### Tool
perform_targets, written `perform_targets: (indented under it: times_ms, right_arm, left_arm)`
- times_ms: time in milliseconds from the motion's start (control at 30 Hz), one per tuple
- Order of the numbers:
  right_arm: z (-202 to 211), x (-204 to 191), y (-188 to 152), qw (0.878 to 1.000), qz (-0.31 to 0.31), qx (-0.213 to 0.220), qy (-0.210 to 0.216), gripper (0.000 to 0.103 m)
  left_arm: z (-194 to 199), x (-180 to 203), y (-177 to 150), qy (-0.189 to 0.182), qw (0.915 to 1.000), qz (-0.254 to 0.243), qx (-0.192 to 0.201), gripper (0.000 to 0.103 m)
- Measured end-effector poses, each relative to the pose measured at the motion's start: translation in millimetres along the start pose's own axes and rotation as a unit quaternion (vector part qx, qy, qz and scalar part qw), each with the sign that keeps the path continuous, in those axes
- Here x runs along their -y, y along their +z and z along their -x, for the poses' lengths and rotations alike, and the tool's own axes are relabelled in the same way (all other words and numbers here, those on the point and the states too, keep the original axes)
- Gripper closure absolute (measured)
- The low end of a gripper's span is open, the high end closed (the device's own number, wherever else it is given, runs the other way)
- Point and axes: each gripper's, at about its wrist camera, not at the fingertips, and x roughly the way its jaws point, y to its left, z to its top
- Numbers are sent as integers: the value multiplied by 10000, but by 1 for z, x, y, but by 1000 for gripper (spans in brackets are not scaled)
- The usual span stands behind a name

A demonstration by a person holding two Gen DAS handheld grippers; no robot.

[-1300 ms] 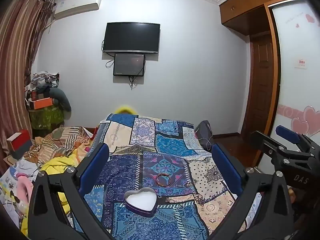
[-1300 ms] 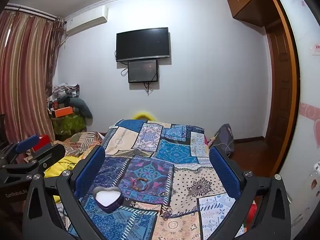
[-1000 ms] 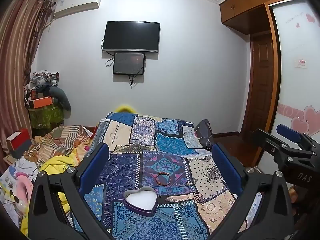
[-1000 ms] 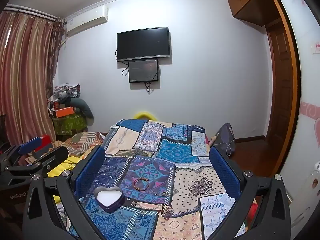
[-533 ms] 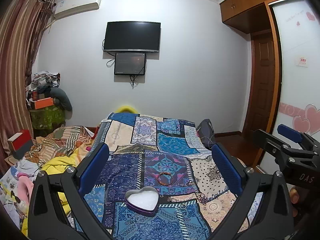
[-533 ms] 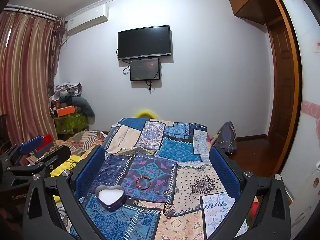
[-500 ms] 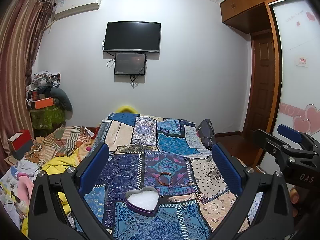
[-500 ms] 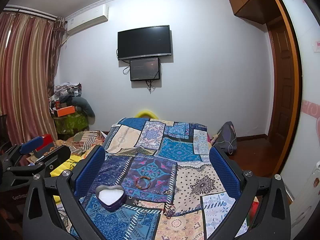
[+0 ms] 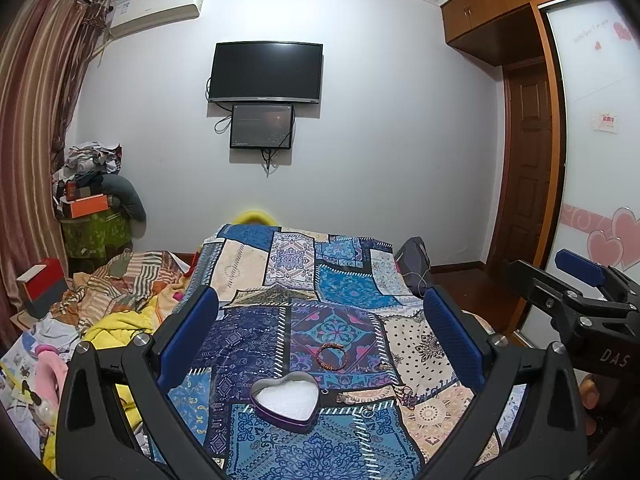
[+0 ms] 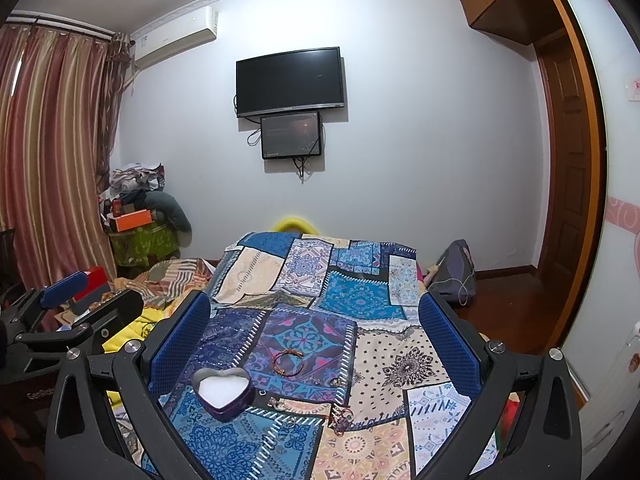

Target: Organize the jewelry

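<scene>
Patchwork bedspread (image 9: 344, 272) in blues and creams, flat over the bed. Heart-shaped purple tin (image 9: 285, 398) with white lining near the front edge; braided bracelet (image 9: 331, 356) just beyond, apart from it; small rings and a tangled chain (image 10: 340, 414) scattered rightward. Left gripper (image 9: 320, 336) and right gripper (image 10: 314, 332) — both spread wide, grasping nothing, above the bed.

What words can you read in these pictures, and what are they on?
"DAS": white letters on the right gripper, seen from the left wrist camera.
White lettering on the left gripper: partly cut off, unreadable.
Red-and-white sign on the wardrobe door: too small.
Air conditioner label: blurred.
</scene>
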Motion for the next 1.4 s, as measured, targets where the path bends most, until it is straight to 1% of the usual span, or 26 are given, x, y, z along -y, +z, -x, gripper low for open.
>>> perform_targets:
  times_ms: [1400]
  right_arm:
    - [-1,-3,0,10000,57,-56,-19,0]
  left_arm:
    - [-1,-2,1,-5,10000,21,-41,0]
